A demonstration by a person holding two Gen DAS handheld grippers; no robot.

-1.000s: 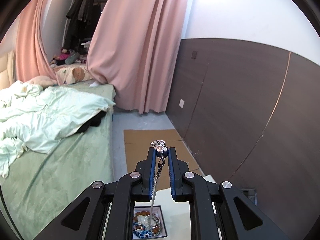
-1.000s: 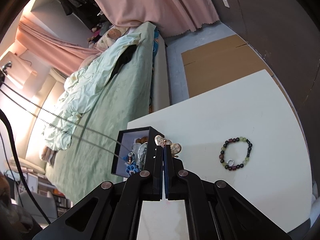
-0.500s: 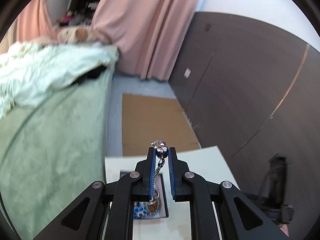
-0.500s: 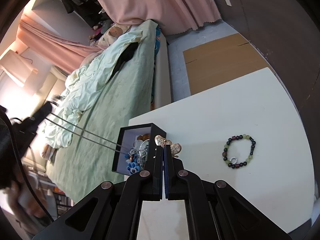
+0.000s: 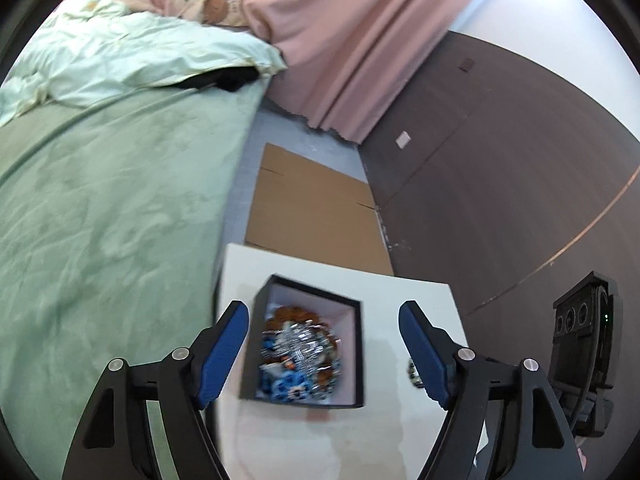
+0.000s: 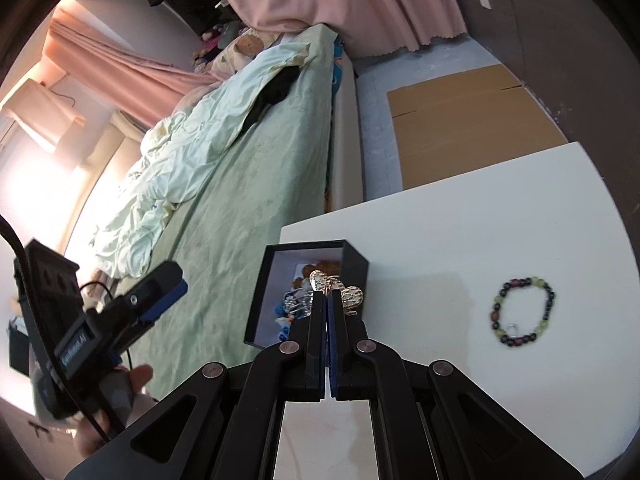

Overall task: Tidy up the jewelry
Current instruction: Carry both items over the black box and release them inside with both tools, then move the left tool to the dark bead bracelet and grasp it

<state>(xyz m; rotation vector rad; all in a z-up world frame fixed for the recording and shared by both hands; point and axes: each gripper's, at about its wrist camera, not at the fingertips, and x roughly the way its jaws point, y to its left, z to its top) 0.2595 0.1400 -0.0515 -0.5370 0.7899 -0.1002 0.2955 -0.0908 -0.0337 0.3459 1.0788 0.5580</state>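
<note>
Between and just ahead of the wide-apart jaws of our left gripper (image 5: pixel 323 350), the black jewelry box (image 5: pixel 357 354) sits open on the white desk (image 5: pixel 404 292). It already holds a tangle of pieces: a silver chain (image 5: pixel 304 346) heaped on top, blue flower-shaped beads (image 5: pixel 288 383) toward the near wall, and something brown at the far side. Our left jaws hold nothing, so we judge that much of the sorting is done.

Past the right finger of that gripper, a small dark beaded thing lies on the desk, mostly hidden; we cannot tell what it is.

In the right wrist view, our right gripper (image 6: pixel 329 298) has its jaws pressed together on a gold heart-shaped pendant piece (image 6: pixel 338 289), two hearts showing just above the fingertips. It hangs over the near right corner of the box, whose right wall (image 6: pixel 355 270) rises just behind it. This piece is not in yet; we judge it next.

Well to the right of these jaws, a beaded bracelet (image 6: pixel 523 307) of dark, green and reddish beads with a small silver clasp lies alone on the desk, apart from the box. It is left to do. As far as we can see, two pieces remain outside the box.
</note>
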